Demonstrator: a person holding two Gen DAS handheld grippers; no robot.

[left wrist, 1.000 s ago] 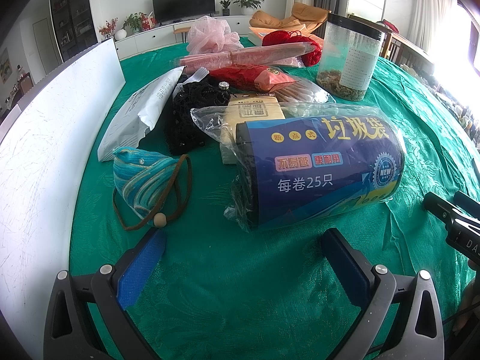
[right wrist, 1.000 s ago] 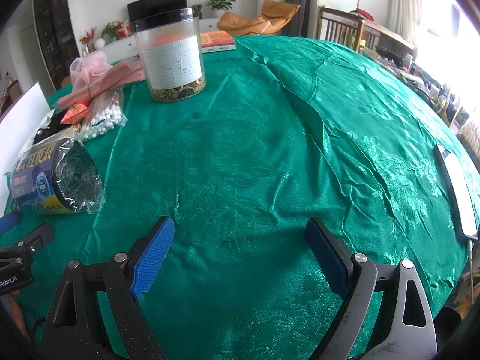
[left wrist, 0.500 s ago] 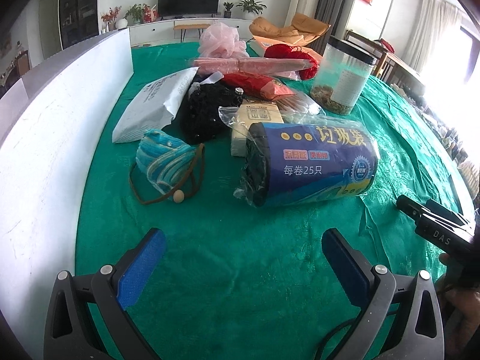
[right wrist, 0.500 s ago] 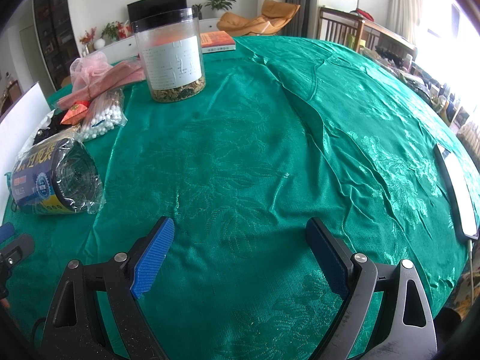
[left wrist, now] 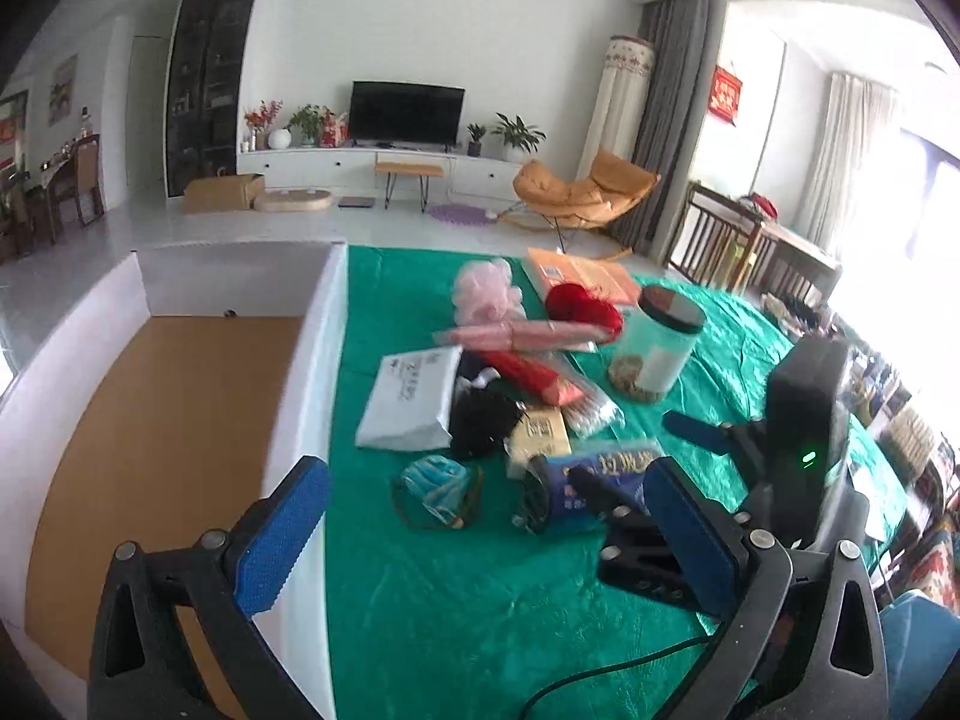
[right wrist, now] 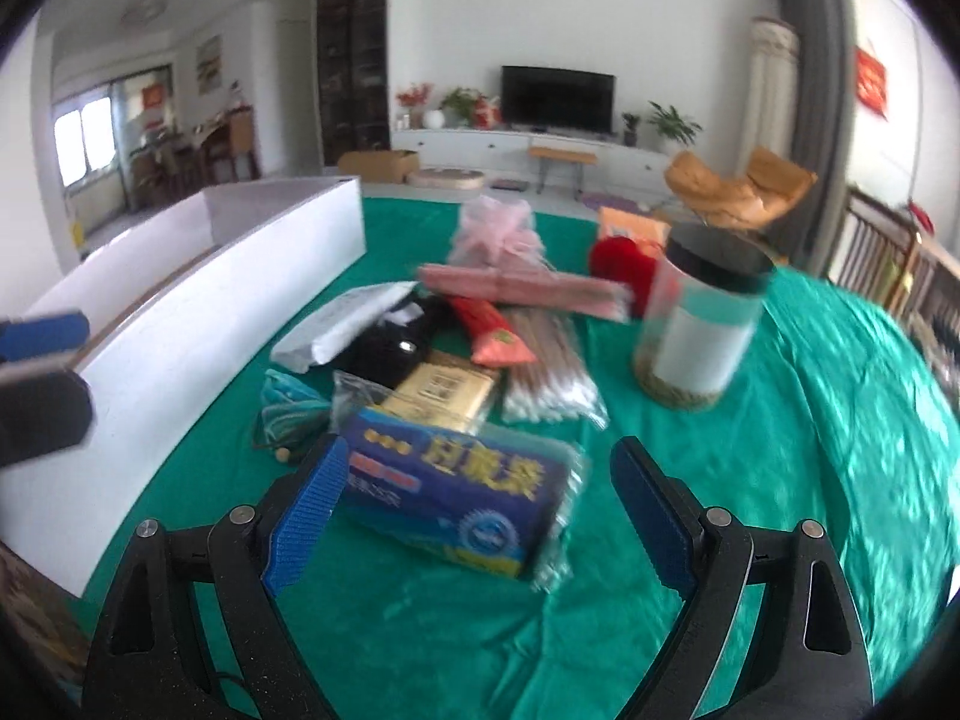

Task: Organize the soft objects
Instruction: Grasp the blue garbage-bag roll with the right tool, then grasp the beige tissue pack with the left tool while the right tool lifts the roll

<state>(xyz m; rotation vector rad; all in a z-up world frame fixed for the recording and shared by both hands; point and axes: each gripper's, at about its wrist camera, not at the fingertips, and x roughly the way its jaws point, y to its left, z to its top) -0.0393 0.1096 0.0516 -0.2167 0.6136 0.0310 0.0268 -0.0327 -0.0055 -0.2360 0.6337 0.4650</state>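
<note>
The tablecloth (right wrist: 780, 420) is emerald green with a woven leaf pattern. The roll of bags (right wrist: 462, 495) wears a dark blue wrapper with yellow lettering and a red strip. A pouch (left wrist: 437, 489) beside it is striped in turquoise and white, with a brown cord. The mailer (left wrist: 411, 399) is pale grey, the mesh bundle (left wrist: 480, 420) black, the packet (right wrist: 492, 330) red-orange, the puff (right wrist: 495, 228) pale pink, the yarn (left wrist: 582, 303) red. The box (left wrist: 300, 372) is white outside, tan inside. The jar (right wrist: 699, 324) looks clear with a black lid and white label, though blurred. Both grippers' pads (right wrist: 306, 507) are blue on black frames
</note>
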